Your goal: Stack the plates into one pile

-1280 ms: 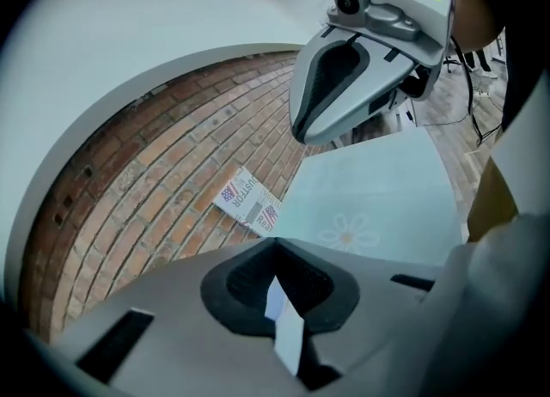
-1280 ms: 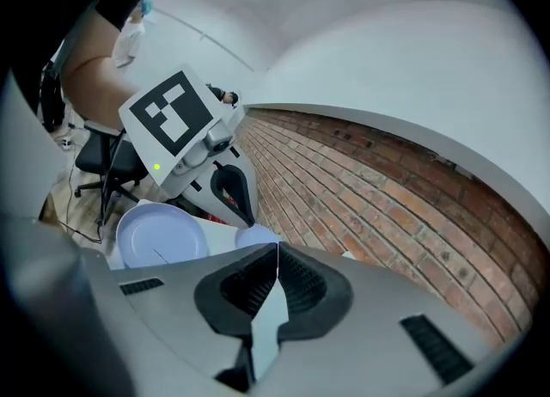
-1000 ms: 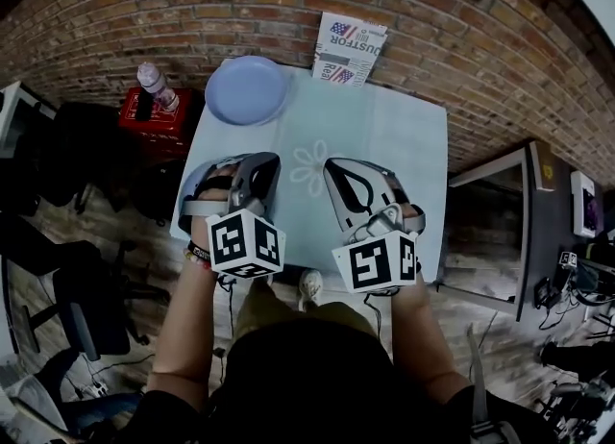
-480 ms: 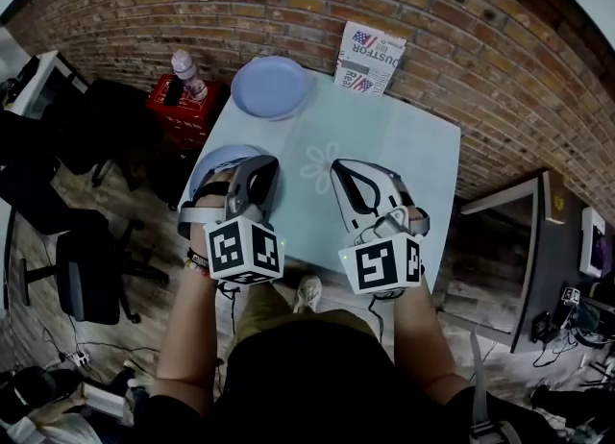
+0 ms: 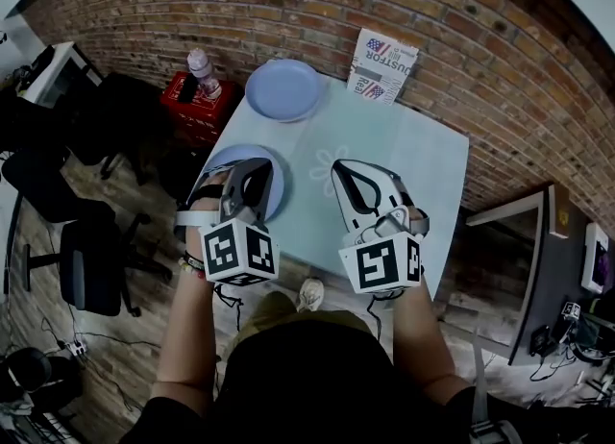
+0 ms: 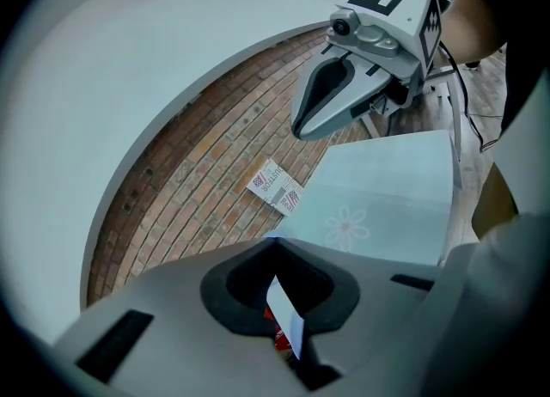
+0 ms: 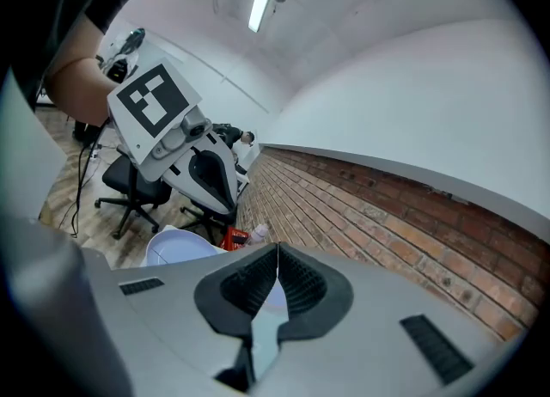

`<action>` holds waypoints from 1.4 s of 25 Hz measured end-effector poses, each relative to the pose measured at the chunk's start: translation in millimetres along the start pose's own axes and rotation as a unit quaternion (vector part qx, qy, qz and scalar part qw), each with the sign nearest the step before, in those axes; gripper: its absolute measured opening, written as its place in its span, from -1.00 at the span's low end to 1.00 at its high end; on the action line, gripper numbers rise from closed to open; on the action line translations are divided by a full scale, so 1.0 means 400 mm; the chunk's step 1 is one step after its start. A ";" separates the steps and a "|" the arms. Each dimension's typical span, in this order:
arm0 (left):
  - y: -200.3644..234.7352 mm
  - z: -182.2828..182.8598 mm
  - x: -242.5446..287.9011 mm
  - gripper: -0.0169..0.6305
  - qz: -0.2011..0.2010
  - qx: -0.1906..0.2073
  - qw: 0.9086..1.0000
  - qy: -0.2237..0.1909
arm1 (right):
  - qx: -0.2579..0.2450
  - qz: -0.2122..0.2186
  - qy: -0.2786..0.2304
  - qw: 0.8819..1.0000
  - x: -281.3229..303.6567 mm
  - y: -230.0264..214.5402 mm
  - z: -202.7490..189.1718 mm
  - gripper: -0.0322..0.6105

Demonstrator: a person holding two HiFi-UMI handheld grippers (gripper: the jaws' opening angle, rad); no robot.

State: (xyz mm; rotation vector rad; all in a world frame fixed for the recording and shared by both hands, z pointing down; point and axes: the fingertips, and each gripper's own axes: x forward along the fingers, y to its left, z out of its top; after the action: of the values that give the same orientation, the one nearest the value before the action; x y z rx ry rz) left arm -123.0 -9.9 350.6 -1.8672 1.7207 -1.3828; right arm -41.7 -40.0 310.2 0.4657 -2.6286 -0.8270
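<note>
A brick wall (image 5: 288, 0) runs along the far side, and a pale blue table (image 5: 404, 163) with a flower printed at its middle stands against it. A black office chair (image 5: 91, 264) sits on the wood floor well to the left.

Two blue plates lie apart on the table, not yet piled. The far plate (image 5: 283, 89) is at the far left corner. The near plate (image 5: 216, 159) is at the left edge, partly covered from above by the left gripper (image 5: 252, 171), which is held over it with its jaws pressed together and nothing between them. The right gripper (image 5: 344, 171) hangs just beside it over the middle of the table, jaws likewise closed and empty.

A printed box (image 5: 382, 65) leans on the wall at the table's far edge. Left of the table is a red crate (image 5: 183, 106) with a clear bottle (image 5: 203, 72) standing on it.
</note>
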 end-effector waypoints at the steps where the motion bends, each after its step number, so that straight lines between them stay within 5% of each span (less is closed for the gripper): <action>1: -0.001 -0.007 0.002 -0.88 -0.001 -0.001 1.000 0.002 | 0.000 0.001 0.000 1.000 0.005 0.000 0.000 -0.79; 11: -0.002 -0.095 0.014 -0.88 -0.008 -0.012 1.000 0.018 | -0.003 0.017 0.008 1.000 0.072 0.035 0.005 -0.79; 26: 0.056 -0.124 -0.007 -0.88 -0.022 0.001 1.000 -0.018 | -0.004 0.003 0.018 1.000 0.140 0.067 0.078 -0.79; 35: -0.003 -0.120 -0.029 -0.87 -0.050 -0.043 0.997 -0.050 | -0.013 0.018 0.014 1.000 0.126 0.115 0.096 -0.79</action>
State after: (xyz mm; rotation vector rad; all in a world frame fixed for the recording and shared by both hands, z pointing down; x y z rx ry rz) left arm -156.5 19.9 370.9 -2.0579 1.6842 -1.2453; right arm -111.6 -5.9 319.3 0.4183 -2.5895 -0.8360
